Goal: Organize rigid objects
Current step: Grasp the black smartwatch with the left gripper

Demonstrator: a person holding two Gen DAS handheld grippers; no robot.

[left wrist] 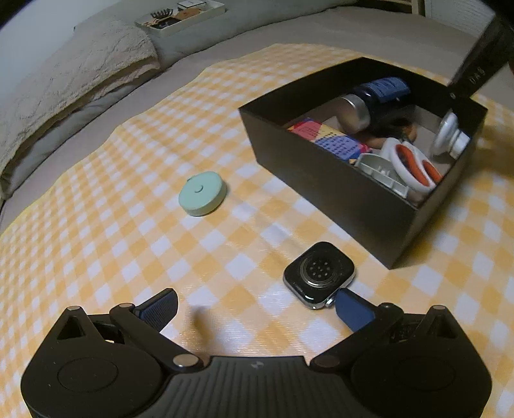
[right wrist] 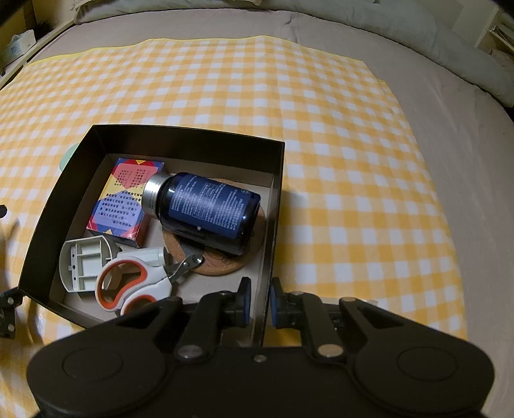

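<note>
A black open box (left wrist: 337, 205) stands on the yellow checked cloth (left wrist: 128, 241). It holds a dark blue bottle (right wrist: 212, 209), a colourful carton (right wrist: 123, 199), orange-handled scissors (right wrist: 135, 286), a grey plastic part (right wrist: 83, 260) and a cork coaster (right wrist: 218, 267). My right gripper (right wrist: 259, 284) straddles the box's near right wall (right wrist: 273, 205), one pad inside and one outside, shut on it. A smartwatch body (left wrist: 319, 275) lies sensor side up on the cloth. My left gripper (left wrist: 257, 295) is open low over the cloth, its right finger (left wrist: 351, 310) beside the watch. A mint round tape measure (left wrist: 201, 193) lies farther off.
The cloth covers a grey bed (right wrist: 465, 160). A beige blanket (left wrist: 74, 83) is heaped at the far left, and a white tray (left wrist: 180, 16) with small items sits behind it. My right gripper's black body (left wrist: 478, 70) rises over the box's far corner.
</note>
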